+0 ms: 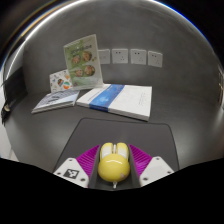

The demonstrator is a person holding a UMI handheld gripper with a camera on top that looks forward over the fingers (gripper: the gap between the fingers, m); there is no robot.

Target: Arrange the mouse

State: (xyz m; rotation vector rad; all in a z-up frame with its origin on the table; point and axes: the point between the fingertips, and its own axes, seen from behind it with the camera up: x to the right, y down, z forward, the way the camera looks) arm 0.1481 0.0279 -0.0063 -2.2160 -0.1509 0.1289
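Observation:
A yellow computer mouse [112, 165] with white buttons sits between my gripper's [112, 158] two fingers. The magenta pads [88, 160] press against its left and right sides, so the gripper is shut on it. The mouse is over the near part of a dark mouse pad [112, 130] that lies on the grey table just ahead of the fingers. I cannot tell whether the mouse rests on the pad or is held just above it.
Beyond the mouse pad lies a white and blue book [120, 97], with a thin booklet [55, 101] to its left. An upright printed box [82, 55] stands behind them. White wall sockets [137, 57] sit on the grey back wall.

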